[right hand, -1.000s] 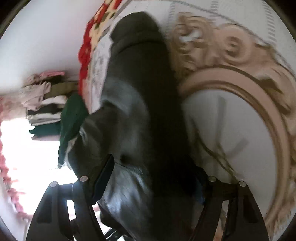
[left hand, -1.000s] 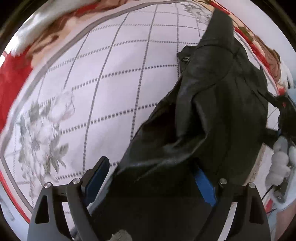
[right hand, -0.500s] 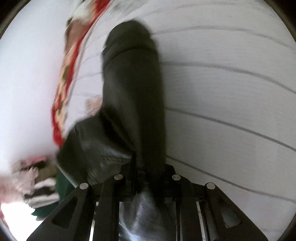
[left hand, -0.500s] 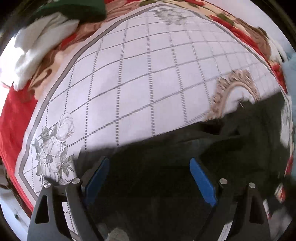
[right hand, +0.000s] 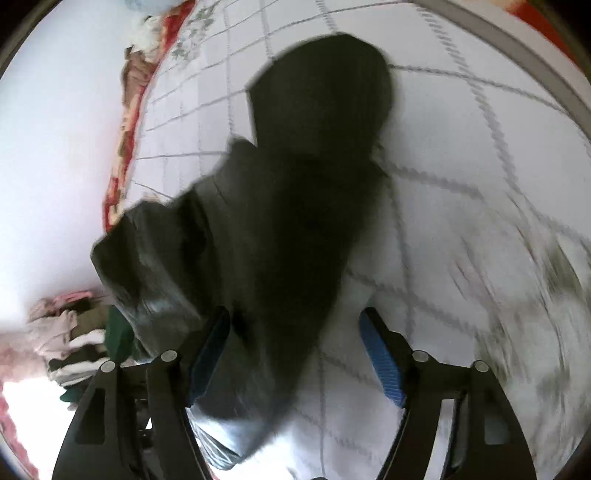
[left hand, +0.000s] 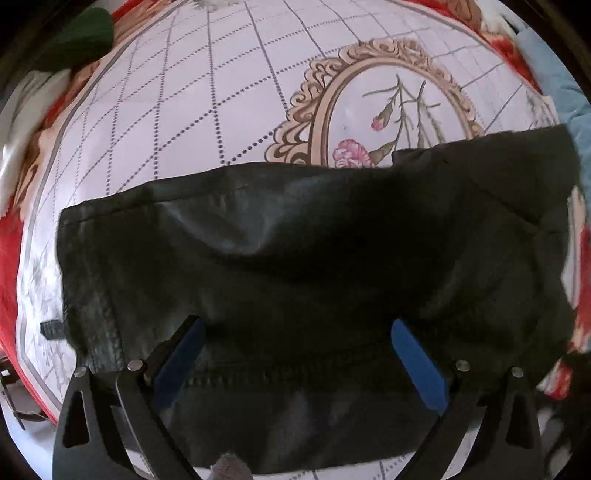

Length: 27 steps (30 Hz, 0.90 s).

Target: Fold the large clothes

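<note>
A large black leather-like garment lies spread across the white patterned bedspread, its long edge running left to right. My left gripper hovers over its near part with the jaws wide open, blue pads apart and holding nothing. In the right wrist view the same garment runs away from me in a long dark fold, blurred by motion. My right gripper is open, with the cloth lying between and beside its left finger.
An ornate beige oval with pink flowers is printed on the bedspread beyond the garment. A red floral blanket borders the bed. A stack of folded clothes and a green garment lie off to the side.
The right gripper, shut on the garment half a second ago, is now open. The garment has gone from a bunched heap to lying flat. The left gripper stays open above it.
</note>
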Available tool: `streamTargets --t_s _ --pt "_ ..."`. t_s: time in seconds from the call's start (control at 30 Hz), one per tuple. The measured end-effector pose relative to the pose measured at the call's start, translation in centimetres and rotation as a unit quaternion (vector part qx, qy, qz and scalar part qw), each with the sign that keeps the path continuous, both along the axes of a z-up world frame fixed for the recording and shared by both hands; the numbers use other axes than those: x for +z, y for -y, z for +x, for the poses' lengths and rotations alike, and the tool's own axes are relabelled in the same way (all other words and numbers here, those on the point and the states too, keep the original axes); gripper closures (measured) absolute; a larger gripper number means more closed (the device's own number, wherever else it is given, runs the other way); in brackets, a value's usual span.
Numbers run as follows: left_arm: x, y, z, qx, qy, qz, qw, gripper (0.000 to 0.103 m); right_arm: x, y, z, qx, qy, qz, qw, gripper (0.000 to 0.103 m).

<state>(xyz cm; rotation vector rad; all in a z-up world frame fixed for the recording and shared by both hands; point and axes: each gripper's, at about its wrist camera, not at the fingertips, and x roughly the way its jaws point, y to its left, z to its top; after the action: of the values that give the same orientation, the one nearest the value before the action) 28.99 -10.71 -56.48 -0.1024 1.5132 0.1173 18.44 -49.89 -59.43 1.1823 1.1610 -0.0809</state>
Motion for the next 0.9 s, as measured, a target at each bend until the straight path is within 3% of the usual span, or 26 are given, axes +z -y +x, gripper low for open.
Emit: streamTargets --t_s 0.23,0.27,0.3,0.33,0.4,0.53,0.77,0.9 --pt "-0.8 0.2 0.2 -0.011 0.004 0.009 0.9999 0.0 -0.8 0.8 2.7 0.012 0.053 0.022 0.998 0.012" --pt "-1.0 0.3 0.2 -0.011 0.005 0.011 0.9999 0.0 -0.9 0.9 2.9 0.009 0.055 0.027 0.998 0.022" --pt "-1.0 0.4 0.1 -0.009 0.006 0.011 0.9999 0.0 -0.9 1.0 3.2 0.004 0.049 0.029 0.998 0.042" --pt "-1.1 0.6 0.2 -0.006 0.008 0.01 0.9999 0.0 -1.0 1.5 3.1 -0.009 0.049 0.044 0.998 0.086" --pt "-1.5 0.6 0.4 -0.002 0.003 0.006 1.0 0.0 0.2 1.0 3.2 -0.028 0.064 0.06 0.996 0.088" --pt "-1.9 0.6 0.7 -0.002 0.0 0.003 1.0 0.0 5.5 -0.8 3.4 -0.002 0.112 0.046 0.993 0.089" --pt "-1.8 -0.7 0.3 0.015 0.001 -0.025 0.9996 0.0 14.3 -7.8 3.9 0.09 0.152 0.018 0.984 0.089" --pt "0.2 -4.7 -0.3 0.057 0.005 -0.036 0.9977 0.0 18.3 -13.6 4.8 0.162 0.169 -0.026 0.972 0.089"
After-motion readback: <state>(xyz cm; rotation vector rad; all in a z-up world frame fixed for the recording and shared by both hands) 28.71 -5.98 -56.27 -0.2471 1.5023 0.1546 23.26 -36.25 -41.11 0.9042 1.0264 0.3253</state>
